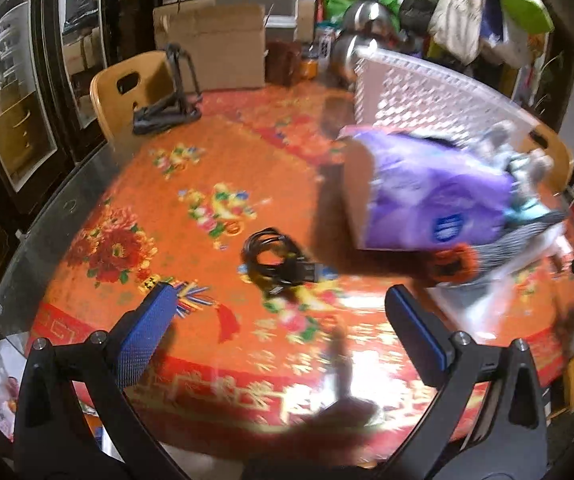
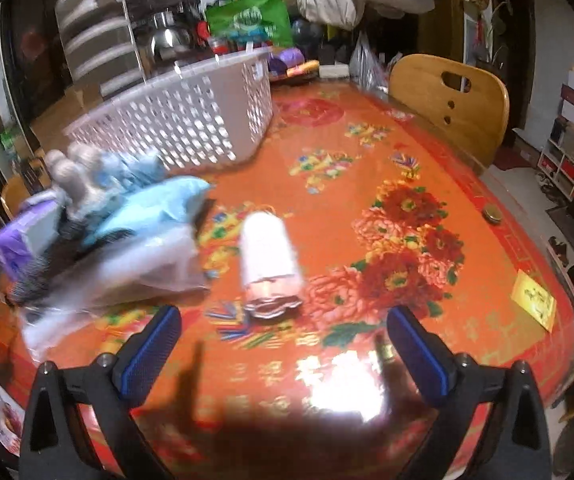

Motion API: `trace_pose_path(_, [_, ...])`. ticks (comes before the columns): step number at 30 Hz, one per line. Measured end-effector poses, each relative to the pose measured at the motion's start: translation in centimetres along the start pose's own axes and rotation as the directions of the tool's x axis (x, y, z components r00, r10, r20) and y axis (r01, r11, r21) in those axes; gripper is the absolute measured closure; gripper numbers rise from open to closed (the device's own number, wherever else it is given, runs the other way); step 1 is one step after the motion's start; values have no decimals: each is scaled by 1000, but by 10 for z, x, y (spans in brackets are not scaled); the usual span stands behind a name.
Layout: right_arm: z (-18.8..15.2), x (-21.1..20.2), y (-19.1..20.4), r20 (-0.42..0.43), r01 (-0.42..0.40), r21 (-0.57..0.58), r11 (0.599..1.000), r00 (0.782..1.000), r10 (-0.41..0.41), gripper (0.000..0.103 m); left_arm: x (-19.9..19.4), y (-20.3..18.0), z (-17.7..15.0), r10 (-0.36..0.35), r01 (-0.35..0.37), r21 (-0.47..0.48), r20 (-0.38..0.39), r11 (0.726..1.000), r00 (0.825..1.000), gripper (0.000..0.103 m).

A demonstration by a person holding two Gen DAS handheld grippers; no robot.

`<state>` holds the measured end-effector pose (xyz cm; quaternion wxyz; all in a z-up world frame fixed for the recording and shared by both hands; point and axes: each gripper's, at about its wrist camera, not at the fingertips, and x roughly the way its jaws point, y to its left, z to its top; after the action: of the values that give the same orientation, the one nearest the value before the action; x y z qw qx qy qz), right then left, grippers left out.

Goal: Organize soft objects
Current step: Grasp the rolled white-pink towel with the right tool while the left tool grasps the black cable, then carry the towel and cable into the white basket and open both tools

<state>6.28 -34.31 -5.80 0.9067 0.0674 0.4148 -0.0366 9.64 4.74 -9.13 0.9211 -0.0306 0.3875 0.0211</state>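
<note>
A white perforated basket (image 1: 415, 96) stands on the red flowered tablecloth at the far right; it also shows in the right wrist view (image 2: 183, 120) at upper left. In front of it lies a blurred pile: a purple pack (image 1: 427, 200), a grey plush toy (image 2: 83, 176), a light blue cloth (image 2: 155, 208) and clear plastic bags (image 2: 135, 264). A white roll (image 2: 269, 256) lies on the table ahead of my right gripper (image 2: 283, 336). My left gripper (image 1: 279, 316) is open and empty above the table. My right gripper is open and empty too.
A coiled black cable (image 1: 279, 258) lies ahead of the left gripper. Wooden chairs (image 1: 127, 92) (image 2: 451, 100) stand at the table's edges. A black stand (image 1: 171, 96) sits at the far left. A yellow card (image 2: 535, 304) and a round tin (image 2: 493, 214) lie at right.
</note>
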Motion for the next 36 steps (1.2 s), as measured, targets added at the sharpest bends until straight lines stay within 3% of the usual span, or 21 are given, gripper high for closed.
trace_pose_path(10, [4,20,10,-26,-9,-81,997,1000,7,13,48,9,9,11,-9,20,-73,1000,997,1])
trace_pose_path(13, [4,23,17,-22,14,-118,993,1000,-17,19,59,12,11,0,0,6,-88,1000,996,10])
trace_pose_path(16, [6,25,20,-16,20,-133,991,1000,-22,30,58,12,12,-5,5,7,-70,1000,998,25])
trace_pose_path(18, [8,25,21,-13,12,-137,990,1000,-14,40,55,10,13,-15,16,20,-61,1000,998,48])
trace_pose_path(20, [9,25,22,-6,10,-140,990,1000,-11,54,53,7,15,-28,30,32,-57,999,998,64])
trace_pose_path(22, [10,25,22,-1,14,-137,990,1000,-15,71,52,5,15,-31,33,37,-56,999,998,64])
trace_pose_path(29, [11,20,13,13,-35,-90,995,999,36,71,45,10,16,-44,44,15,-11,999,999,64])
trace_pose_path(36, [18,8,12,52,-31,-89,996,998,36,71,31,14,23,-39,39,0,33,999,999,64])
